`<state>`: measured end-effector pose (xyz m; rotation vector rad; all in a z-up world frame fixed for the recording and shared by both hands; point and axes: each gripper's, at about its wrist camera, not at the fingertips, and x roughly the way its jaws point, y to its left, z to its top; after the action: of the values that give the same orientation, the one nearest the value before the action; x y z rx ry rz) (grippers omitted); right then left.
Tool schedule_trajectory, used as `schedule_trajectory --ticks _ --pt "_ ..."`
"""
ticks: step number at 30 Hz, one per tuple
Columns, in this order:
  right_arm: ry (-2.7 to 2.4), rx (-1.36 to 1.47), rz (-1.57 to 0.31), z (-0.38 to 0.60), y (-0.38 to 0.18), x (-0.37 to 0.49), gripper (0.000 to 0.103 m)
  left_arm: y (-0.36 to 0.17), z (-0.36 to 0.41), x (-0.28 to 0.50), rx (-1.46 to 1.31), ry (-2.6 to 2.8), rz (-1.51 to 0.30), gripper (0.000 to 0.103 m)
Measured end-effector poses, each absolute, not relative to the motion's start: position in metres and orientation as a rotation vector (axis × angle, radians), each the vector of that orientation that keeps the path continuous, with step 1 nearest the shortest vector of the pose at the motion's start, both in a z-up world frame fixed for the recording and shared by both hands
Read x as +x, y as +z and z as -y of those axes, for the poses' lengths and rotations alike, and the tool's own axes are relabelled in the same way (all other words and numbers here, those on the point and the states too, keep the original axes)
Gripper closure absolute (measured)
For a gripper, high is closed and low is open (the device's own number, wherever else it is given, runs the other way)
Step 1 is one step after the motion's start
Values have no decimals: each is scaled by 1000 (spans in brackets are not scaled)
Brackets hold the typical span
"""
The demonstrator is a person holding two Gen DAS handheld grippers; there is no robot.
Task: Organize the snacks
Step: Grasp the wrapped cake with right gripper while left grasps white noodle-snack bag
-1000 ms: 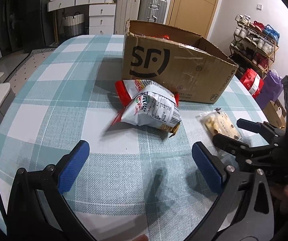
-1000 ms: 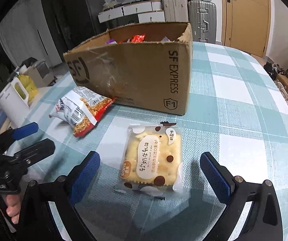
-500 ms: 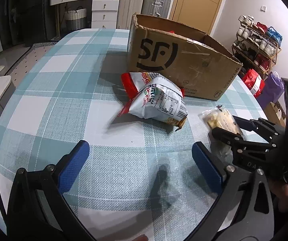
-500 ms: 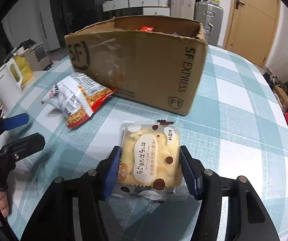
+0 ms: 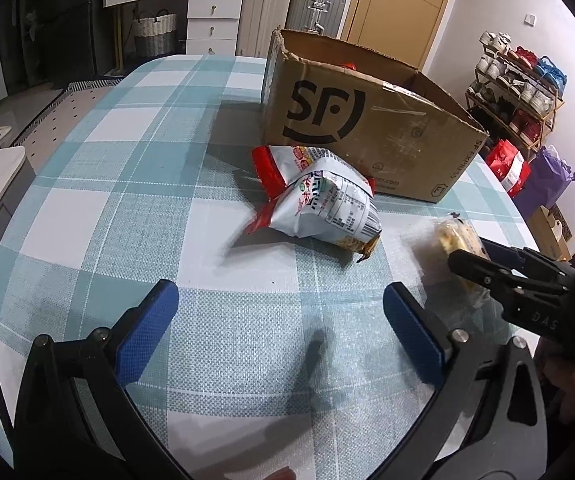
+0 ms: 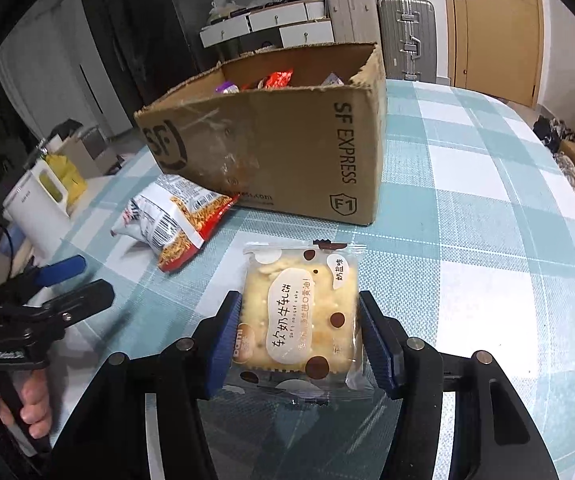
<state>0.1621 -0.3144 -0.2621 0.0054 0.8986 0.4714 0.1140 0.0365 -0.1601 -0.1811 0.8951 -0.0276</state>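
Two snacks are out on your table (image 6: 487,168) with the checked cloth. The biggest thing on it is the brown box (image 6: 287,148), open at the top, with a few snacks already inside. Just in front of the box lies the puffy chip bag (image 5: 319,204), on its side, close to the box wall. Smaller is the cracker pack (image 6: 301,312), flat and square, on your side of the box and not in it yet.

Your right gripper (image 6: 299,336) has just closed, and its two blue pads now squeeze the cracker pack from both sides. You are at the grab step for this snack. Next, I think you need to lift it up higher than the box wall, carry it over the open top, and let go gently so the crackers do not break.

Your left gripper (image 5: 279,324) is wide apart with nothing in it. It hangs over bare cloth, near the chip bag.
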Motion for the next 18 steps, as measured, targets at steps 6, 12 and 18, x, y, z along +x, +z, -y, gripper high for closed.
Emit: schedule_trajectory --ticks 6,12,18 --pt "486 47 -883 323 -256 158 45 -158 -35 123 -183 -36 -905 1" --pt "499 70 -873 329 -254 156 45 -158 -35 139 -192 -45 -922 1" --pt "536 127 -876 337 -254 154 45 -154 -34 162 -204 -64 -926 1"
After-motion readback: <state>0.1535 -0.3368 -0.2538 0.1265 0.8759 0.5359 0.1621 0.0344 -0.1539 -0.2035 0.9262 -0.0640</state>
